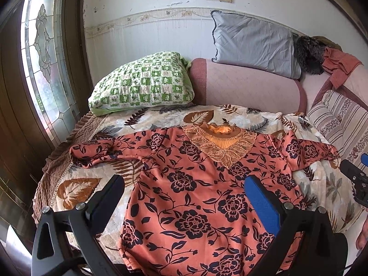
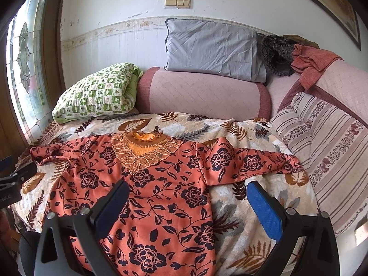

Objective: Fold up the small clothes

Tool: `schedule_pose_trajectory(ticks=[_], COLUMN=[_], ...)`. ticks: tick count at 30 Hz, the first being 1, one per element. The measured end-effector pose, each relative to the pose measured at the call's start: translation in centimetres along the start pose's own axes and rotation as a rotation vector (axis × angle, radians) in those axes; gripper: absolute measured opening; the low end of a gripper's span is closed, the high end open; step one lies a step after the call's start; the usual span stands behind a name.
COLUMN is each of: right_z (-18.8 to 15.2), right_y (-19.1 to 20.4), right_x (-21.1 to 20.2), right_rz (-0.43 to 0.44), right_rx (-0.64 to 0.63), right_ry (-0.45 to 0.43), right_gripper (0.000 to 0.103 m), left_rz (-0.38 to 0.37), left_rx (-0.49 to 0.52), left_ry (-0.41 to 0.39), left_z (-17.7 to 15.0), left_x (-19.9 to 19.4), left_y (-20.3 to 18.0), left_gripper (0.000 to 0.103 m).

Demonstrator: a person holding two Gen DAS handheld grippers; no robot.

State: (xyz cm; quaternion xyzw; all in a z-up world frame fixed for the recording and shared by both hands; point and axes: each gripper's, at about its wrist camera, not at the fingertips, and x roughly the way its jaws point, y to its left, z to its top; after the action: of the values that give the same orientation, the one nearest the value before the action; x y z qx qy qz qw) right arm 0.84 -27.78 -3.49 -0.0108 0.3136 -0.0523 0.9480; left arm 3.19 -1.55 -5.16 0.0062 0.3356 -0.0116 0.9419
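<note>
An orange blouse with dark flowers (image 1: 195, 195) lies spread flat, front up, on a leaf-patterned blanket (image 1: 80, 188), lace collar (image 1: 220, 145) at the far end and both sleeves out to the sides. It also shows in the right wrist view (image 2: 149, 191). My left gripper (image 1: 186, 184) is open and empty, held above the blouse's lower body. My right gripper (image 2: 188, 191) is open and empty above the blouse's right edge, below the right sleeve (image 2: 253, 161). The right gripper shows at the left wrist view's right edge (image 1: 356, 177).
A green checked pillow (image 1: 142, 82), a pink bolster (image 1: 248, 85) and a grey pillow (image 1: 253, 43) lie behind the blouse. A striped cushion (image 2: 326, 149) is on the right. A glass window (image 1: 41, 57) is on the left.
</note>
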Motion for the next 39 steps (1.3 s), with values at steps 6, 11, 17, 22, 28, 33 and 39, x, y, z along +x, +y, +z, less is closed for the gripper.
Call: schedule_pose_trajectory(ticks=[6, 11, 17, 22, 28, 33, 39], right_z=[-0.1, 0.0, -0.1, -0.2, -0.9, -2.0, -2.6], right_y=[-0.1, -0.3, -0.1, 0.1, -0.7, -3.9, -5.9], right_x=[1.0, 1.7, 1.9, 2.0, 3.8, 7.2, 10.3], right_rz=[0.000, 0.006, 0.001, 0.002, 0.029, 0.048, 0.079], right_rx=[0.004, 0.018, 0.007, 0.006, 0.030, 0.171, 0.292], right_ry=[0.015, 0.024, 0.030, 0.032, 0.074, 0.134, 0.185], right_gripper=[0.103, 0.103, 0.103, 0.103, 0.103, 0.103, 0.103], left_rz=[0.008, 0.012, 0.009, 0.020, 0.083, 0.166, 0.164], left_rx=[0.001, 0.004, 0.006, 0.006, -0.006, 0.003, -0.021], left_ry=[0.015, 0.017, 0.028, 0.025, 0.102, 0.177, 0.150], left_z=[0.0, -0.1, -0.2, -0.4, -2.0, -3.7, -2.5], left_x=[0.9, 1.2, 1.5, 1.9, 5.4, 9.2, 10.6], left_y=[-0.2, -0.3, -0.4, -0.1, 1.7, 3.2, 3.5], left_gripper=[0.103, 0.103, 0.103, 0.103, 0.103, 0.103, 0.103])
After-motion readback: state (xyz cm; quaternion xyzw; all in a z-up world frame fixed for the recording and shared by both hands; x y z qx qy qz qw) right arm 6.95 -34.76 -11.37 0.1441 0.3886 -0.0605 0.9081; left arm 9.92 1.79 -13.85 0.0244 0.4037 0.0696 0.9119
